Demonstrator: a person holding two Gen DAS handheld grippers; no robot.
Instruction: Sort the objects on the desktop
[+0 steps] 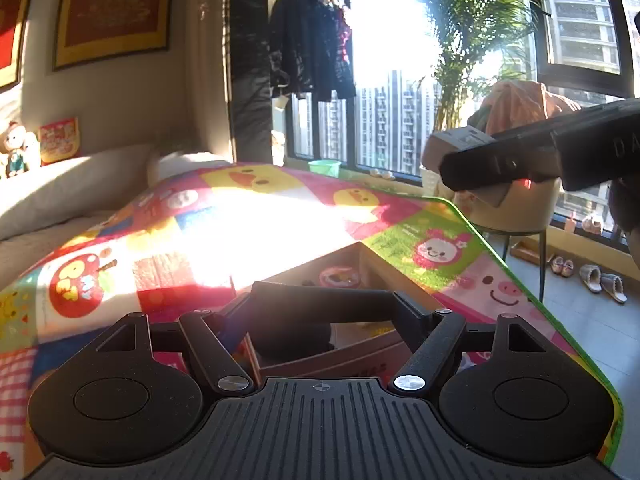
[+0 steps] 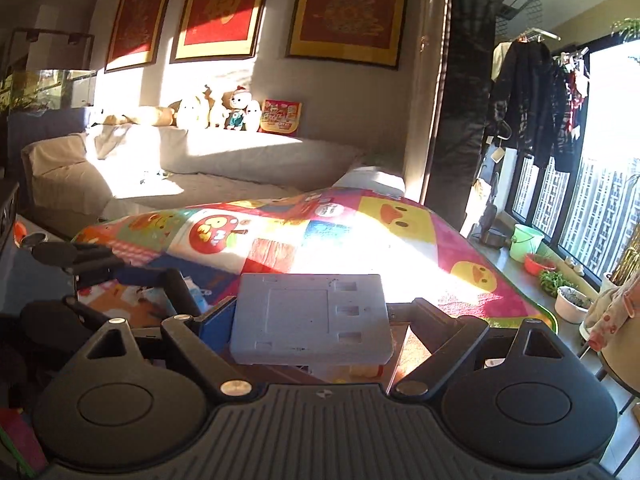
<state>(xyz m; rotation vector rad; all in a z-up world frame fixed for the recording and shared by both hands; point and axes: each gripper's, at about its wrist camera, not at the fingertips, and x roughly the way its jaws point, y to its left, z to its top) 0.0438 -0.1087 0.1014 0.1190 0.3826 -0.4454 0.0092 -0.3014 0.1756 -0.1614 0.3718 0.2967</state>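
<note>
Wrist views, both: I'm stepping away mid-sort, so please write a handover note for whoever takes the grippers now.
Left gripper: appears closed on a black object, held above the open cardboard box.
Right gripper: closed on a grey flat case, held above the colourful mat.
Done: a pink item lies in the box.
Left: set down both held things where they belong.

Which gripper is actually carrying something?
The right gripper: its jaws clamp a flat grey box. The left gripper has only a dark shape between its jaws, with no grip visible.
</note>
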